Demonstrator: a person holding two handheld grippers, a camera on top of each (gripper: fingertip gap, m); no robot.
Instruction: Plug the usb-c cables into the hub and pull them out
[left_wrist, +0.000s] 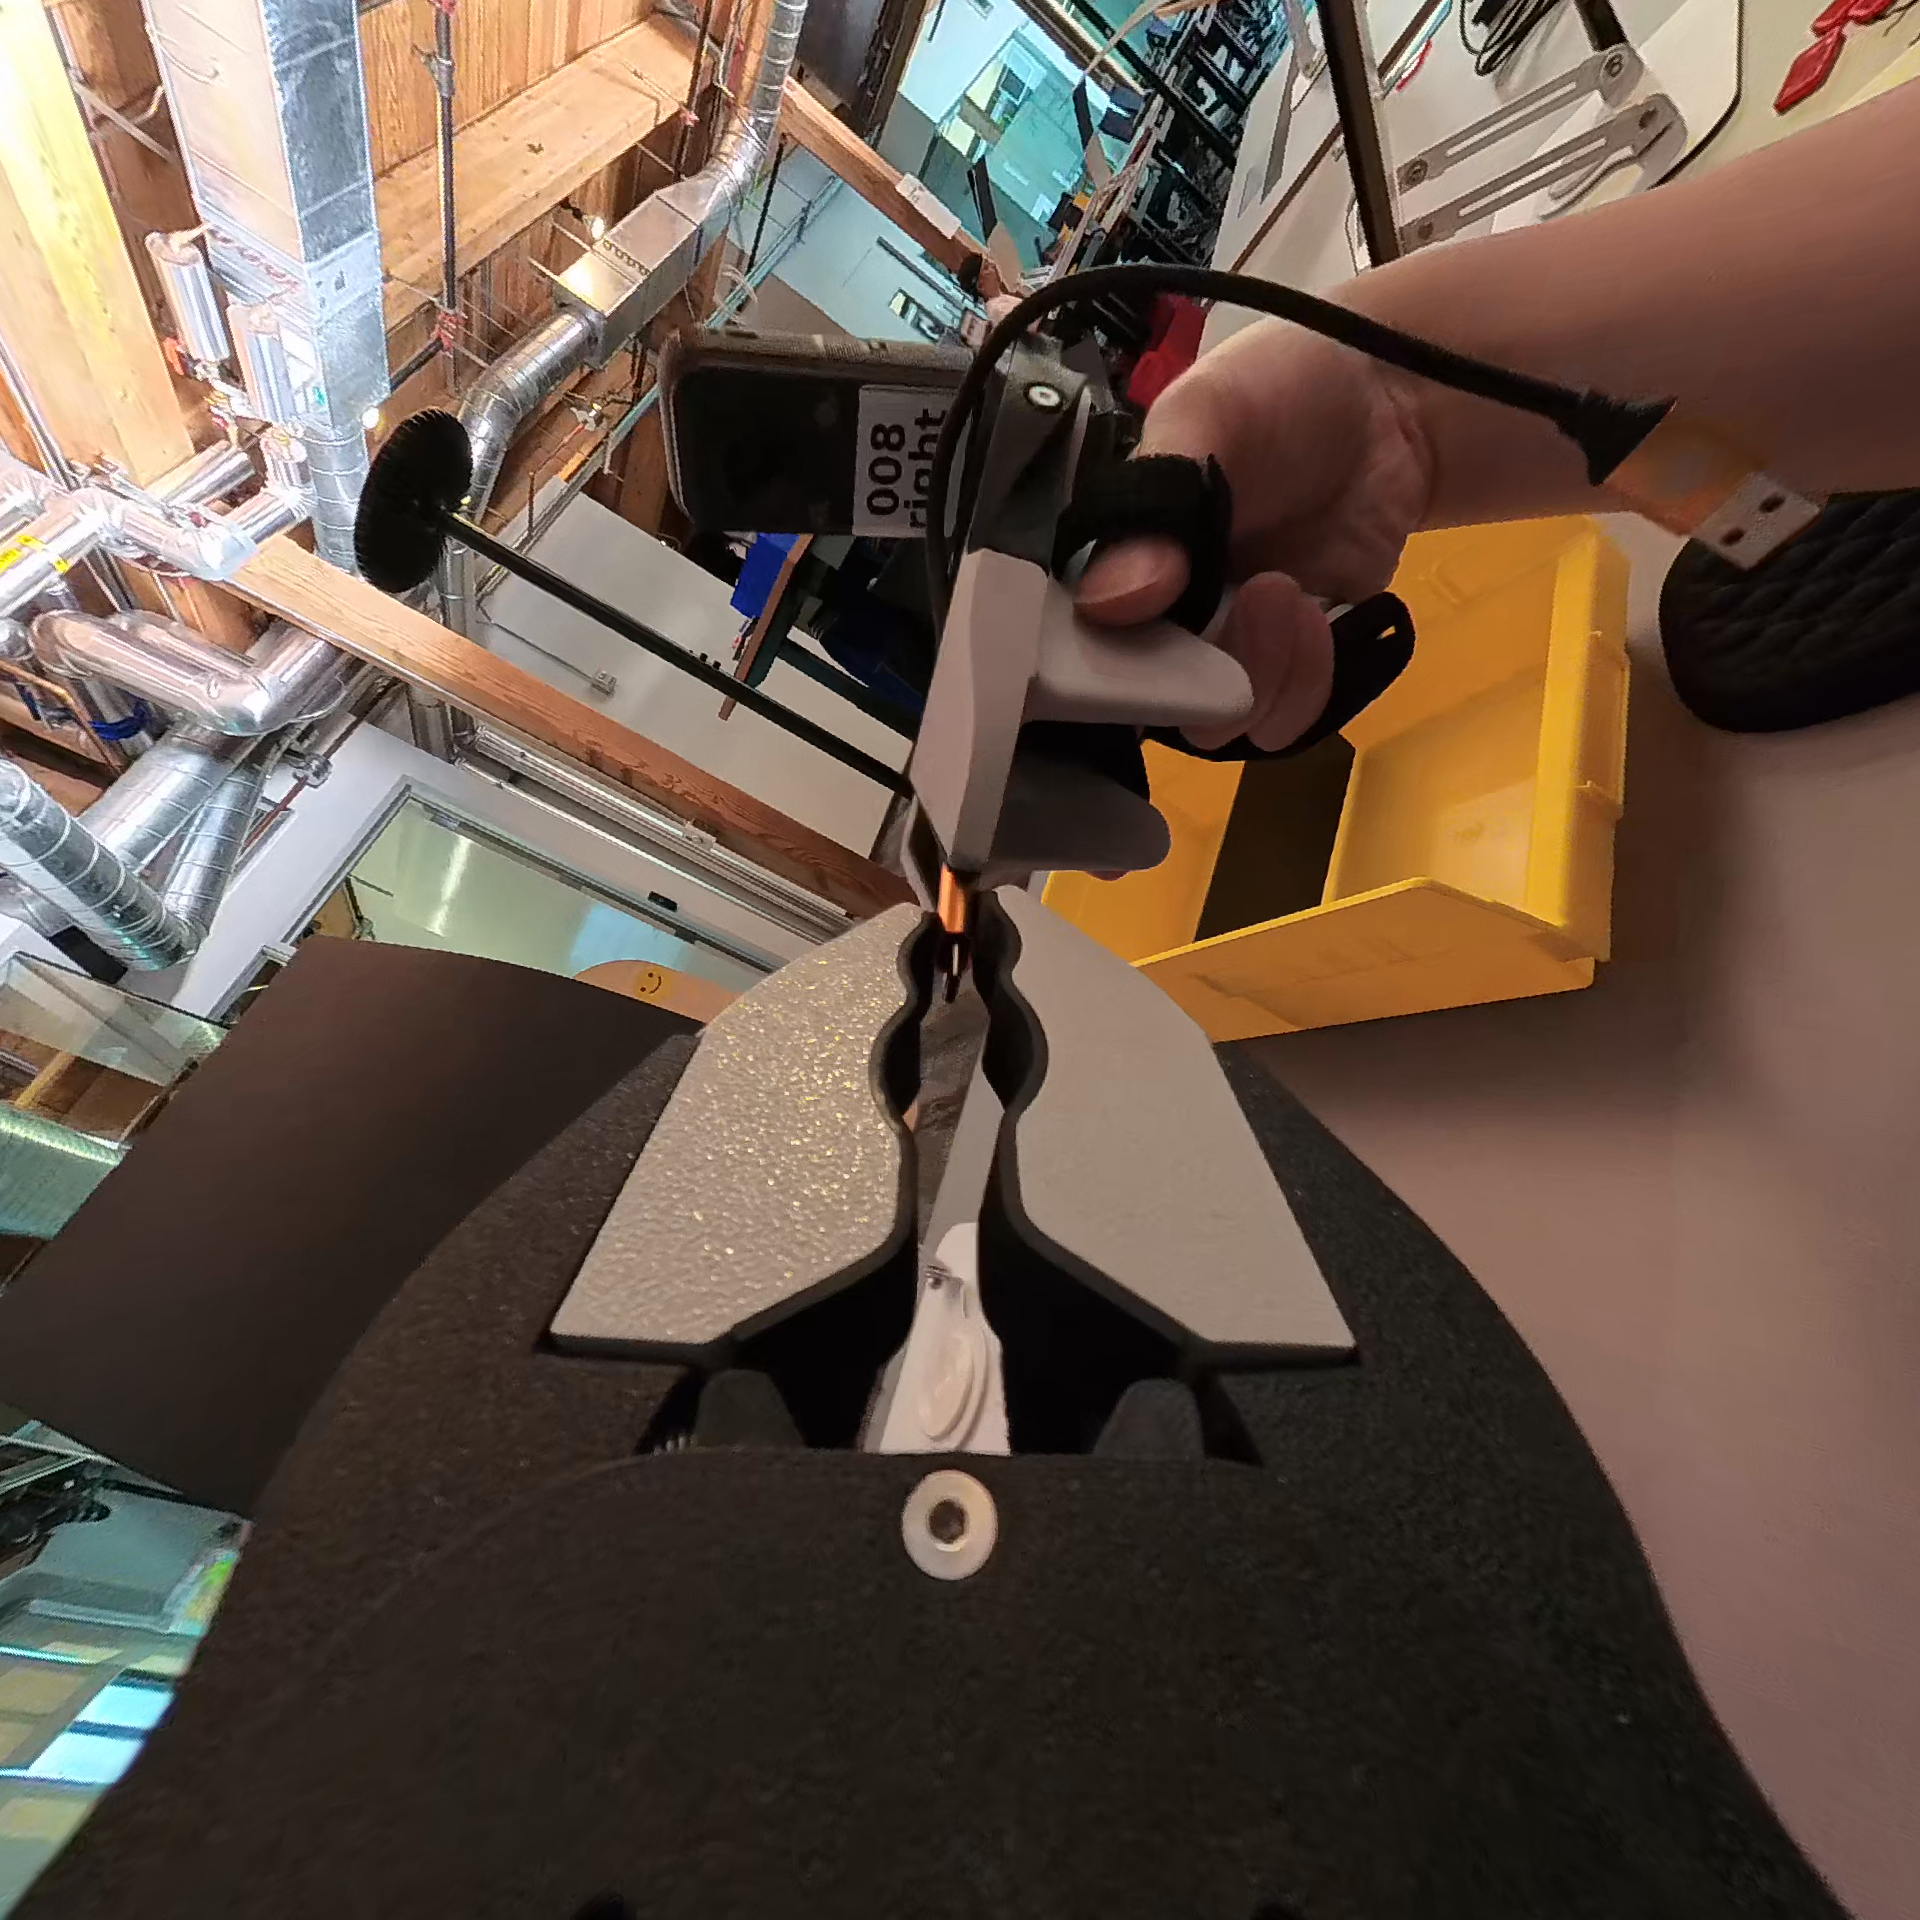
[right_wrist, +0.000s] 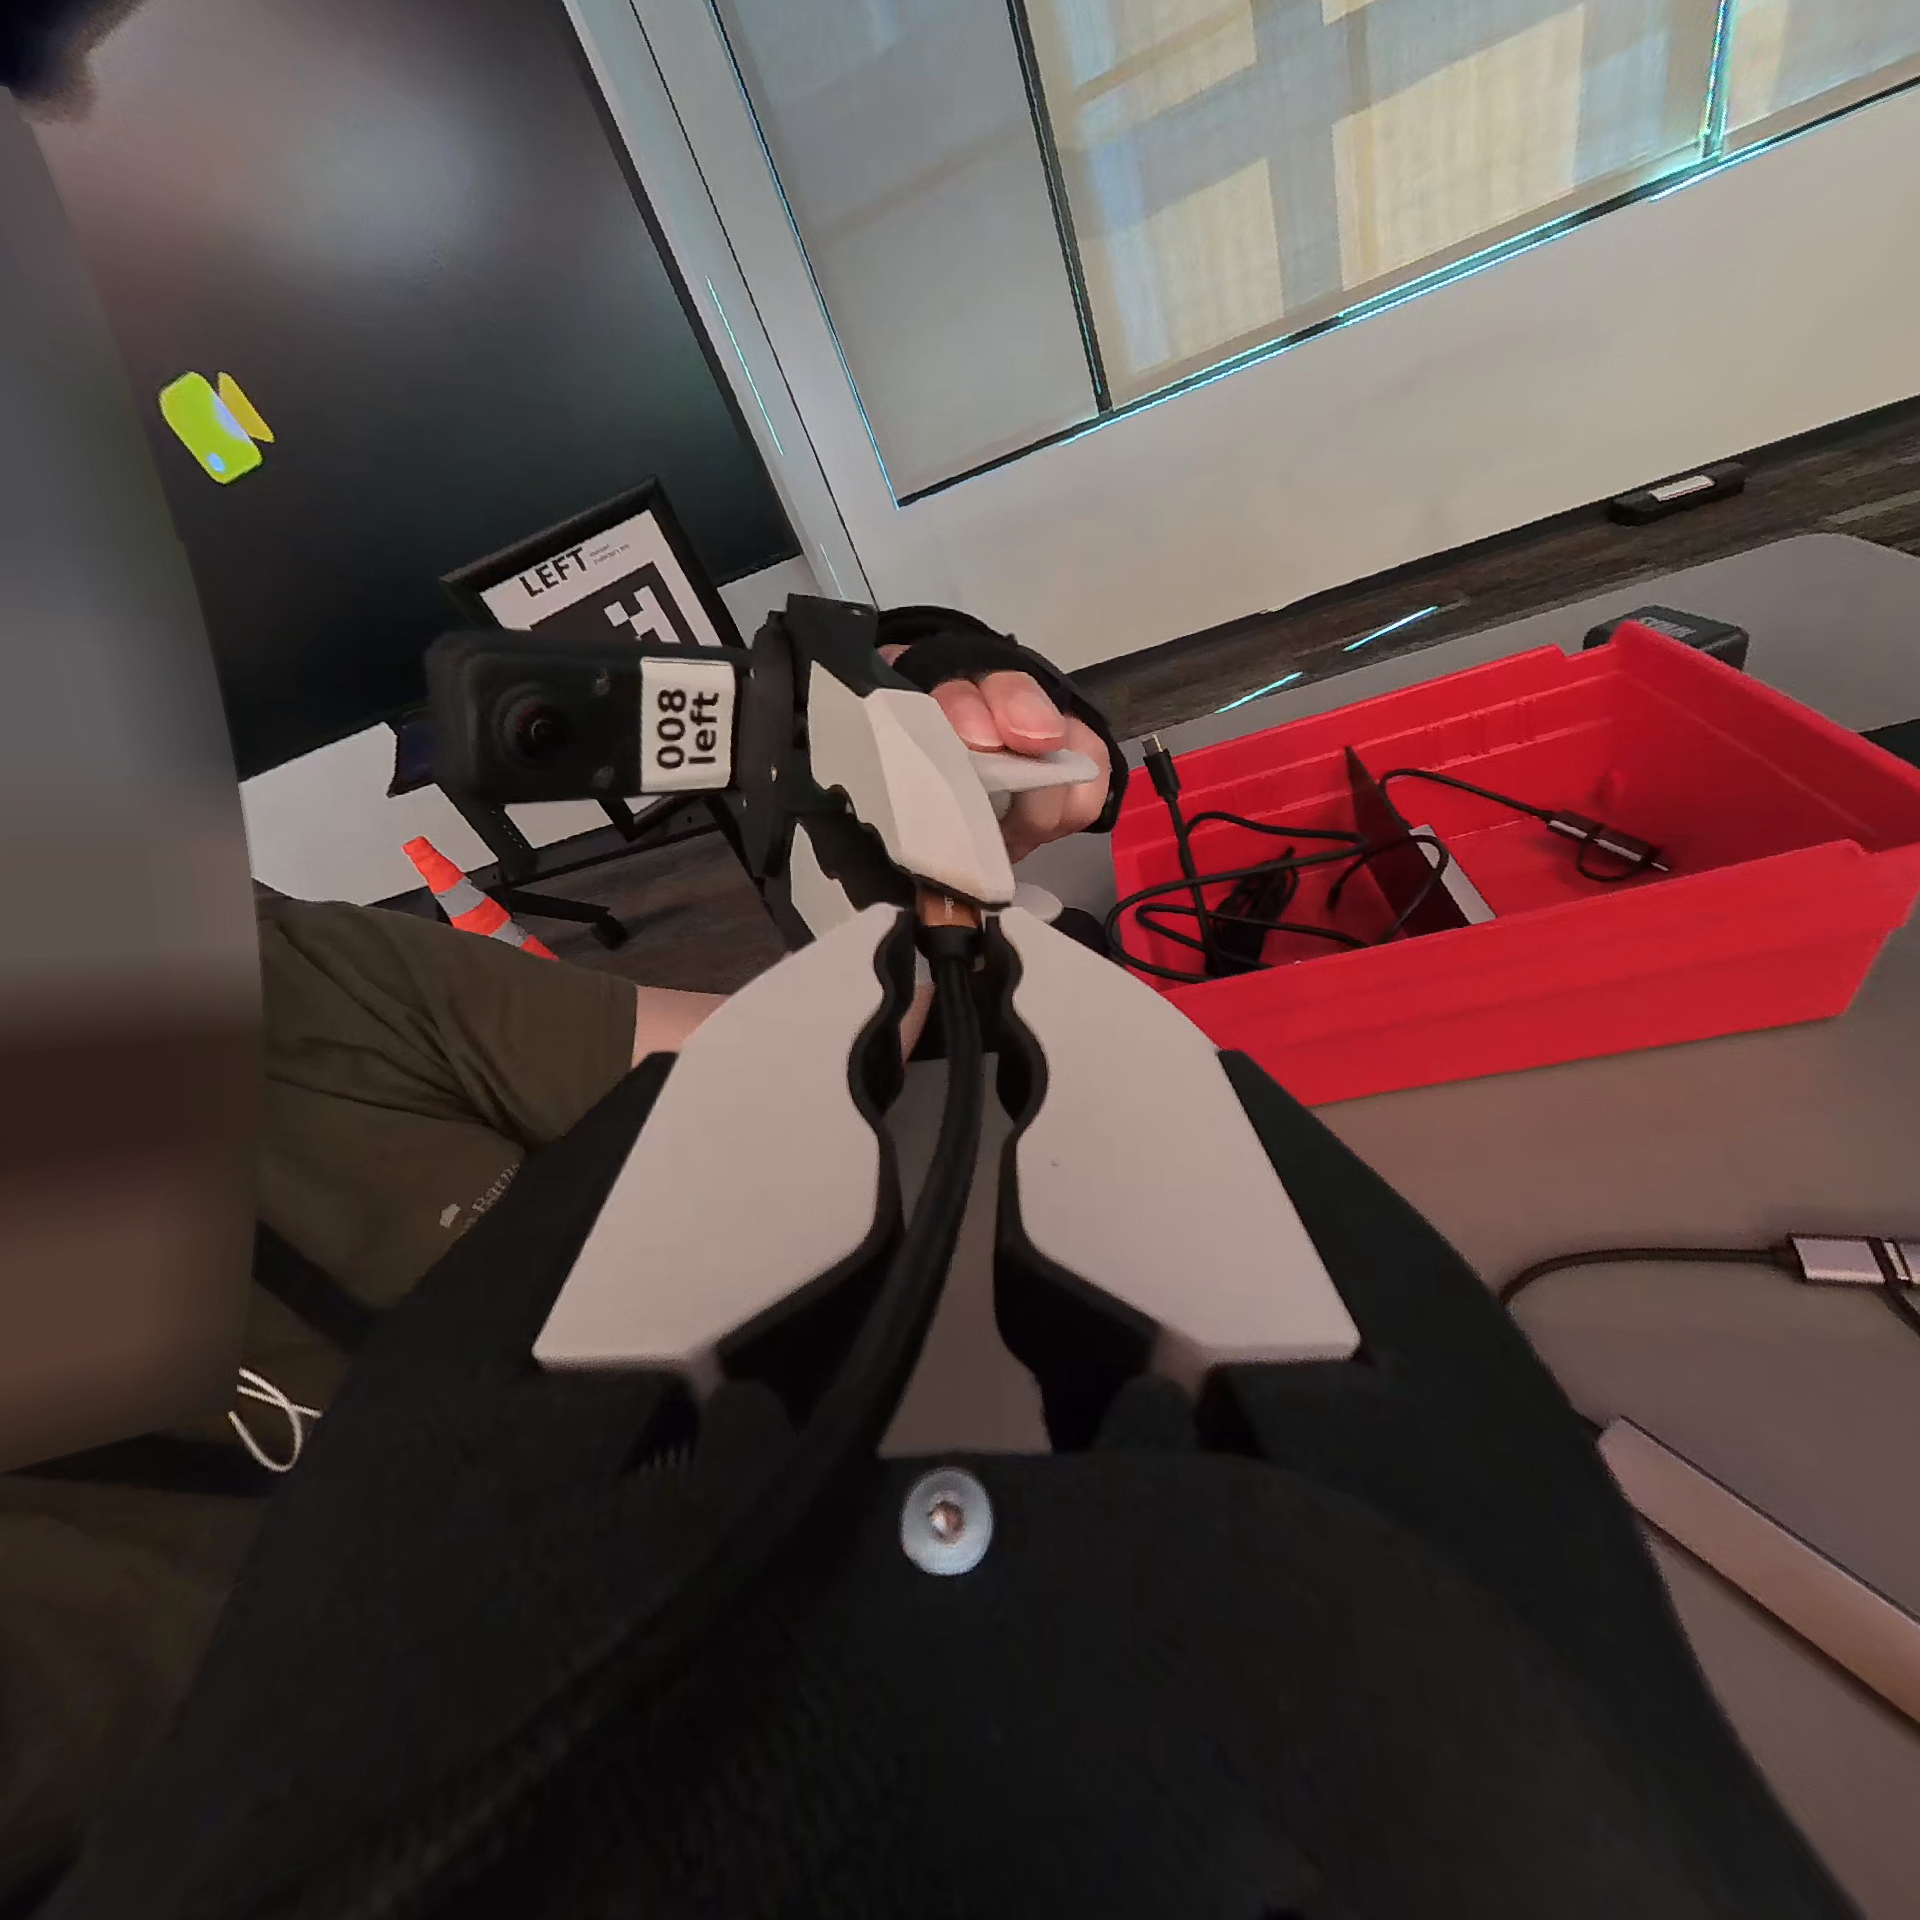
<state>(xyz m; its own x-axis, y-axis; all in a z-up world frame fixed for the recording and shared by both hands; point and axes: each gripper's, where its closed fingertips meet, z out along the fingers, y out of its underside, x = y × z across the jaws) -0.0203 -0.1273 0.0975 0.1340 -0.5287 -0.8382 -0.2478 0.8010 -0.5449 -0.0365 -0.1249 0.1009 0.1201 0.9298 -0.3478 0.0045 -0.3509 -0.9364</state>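
Observation:
My left gripper (left_wrist: 951, 940) is shut on a thin grey slab seen edge-on, the hub (left_wrist: 961, 1132), which runs back between its fingers. My right gripper (right_wrist: 948, 930) is shut on a black usb-c cable (right_wrist: 958, 1091), just behind its copper-coloured plug (right_wrist: 948, 914). The two grippers meet tip to tip in the air. In the left wrist view the plug (left_wrist: 951, 909) sits at the hub's end, under the right gripper (left_wrist: 951, 868). In the right wrist view the left gripper (right_wrist: 940, 883) faces me. The joint itself is hidden by the fingertips.
A red bin (right_wrist: 1558, 997) with several black cables (right_wrist: 1226, 914) stands on the grey table (right_wrist: 1558, 1164). A grey adapter with a braided cable (right_wrist: 1839, 1257) lies at the right. A yellow bin (left_wrist: 1455, 831) and a black round pad (left_wrist: 1808, 623) are behind the right hand. Only a small space, under 4 cm, lies between the two pairs of fingers.

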